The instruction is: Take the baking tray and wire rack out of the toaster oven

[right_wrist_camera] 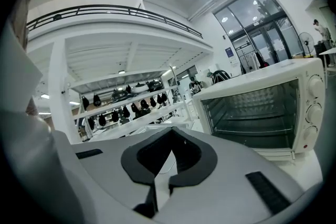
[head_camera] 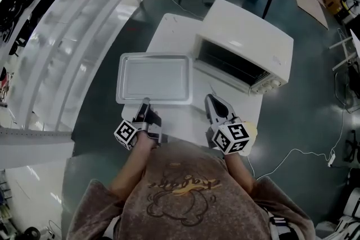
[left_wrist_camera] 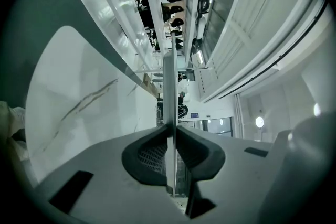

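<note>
The silver baking tray (head_camera: 154, 77) is out of the oven and lies level over the white table's left part. My left gripper (head_camera: 147, 103) is shut on the middle of its near rim. In the left gripper view the tray (left_wrist_camera: 169, 81) shows edge-on, pinched between the dark pads (left_wrist_camera: 197, 149). The white toaster oven (head_camera: 247, 48) stands at the right with its front open and its inside dark. In the right gripper view thin rack bars (right_wrist_camera: 257, 131) cross the oven's cavity. My right gripper (head_camera: 211, 98) hovers in front of the oven, shut with nothing in it.
The white marble-veined table (head_camera: 169, 31) is small; the tray overhangs its left edge. Oven knobs (right_wrist_camera: 314, 113) sit at the oven's right side. A power cord (head_camera: 298, 154) trails on the dark floor at right. White shelving (head_camera: 67, 42) runs along the left.
</note>
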### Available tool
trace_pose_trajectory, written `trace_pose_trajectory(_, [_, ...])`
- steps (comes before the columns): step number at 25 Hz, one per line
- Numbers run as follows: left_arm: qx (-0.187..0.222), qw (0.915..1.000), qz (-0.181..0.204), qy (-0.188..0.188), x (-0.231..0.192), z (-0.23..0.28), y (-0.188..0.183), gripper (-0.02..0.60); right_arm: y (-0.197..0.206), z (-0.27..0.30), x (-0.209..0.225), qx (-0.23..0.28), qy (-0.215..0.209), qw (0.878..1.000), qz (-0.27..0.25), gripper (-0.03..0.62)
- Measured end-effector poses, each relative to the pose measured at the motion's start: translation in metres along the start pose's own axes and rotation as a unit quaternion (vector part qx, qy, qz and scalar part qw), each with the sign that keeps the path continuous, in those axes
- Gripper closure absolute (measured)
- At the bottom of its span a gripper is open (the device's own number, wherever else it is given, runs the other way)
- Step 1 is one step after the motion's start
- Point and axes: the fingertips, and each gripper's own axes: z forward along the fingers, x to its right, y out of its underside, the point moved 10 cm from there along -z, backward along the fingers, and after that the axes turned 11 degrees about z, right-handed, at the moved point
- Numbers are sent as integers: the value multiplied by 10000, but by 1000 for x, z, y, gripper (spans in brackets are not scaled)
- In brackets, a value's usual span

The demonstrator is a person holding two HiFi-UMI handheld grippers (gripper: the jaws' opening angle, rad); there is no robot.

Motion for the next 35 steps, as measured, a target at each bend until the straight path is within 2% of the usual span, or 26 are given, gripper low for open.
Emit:
trace_pose_trajectory(12, [277,9992,-30,-292,-29,25,-37,535,1,25,2,-126,59,9999,88,602])
trace_pose_trajectory(16, [206,9989,72,-409,-41,38,-42,535,0,32,5,-156,105,9997,122,602])
trace_pose_trajectory(35, [-95,9957,64,-917,-87,90,-41,534,-11,69,27,-370,294,9987,203,602])
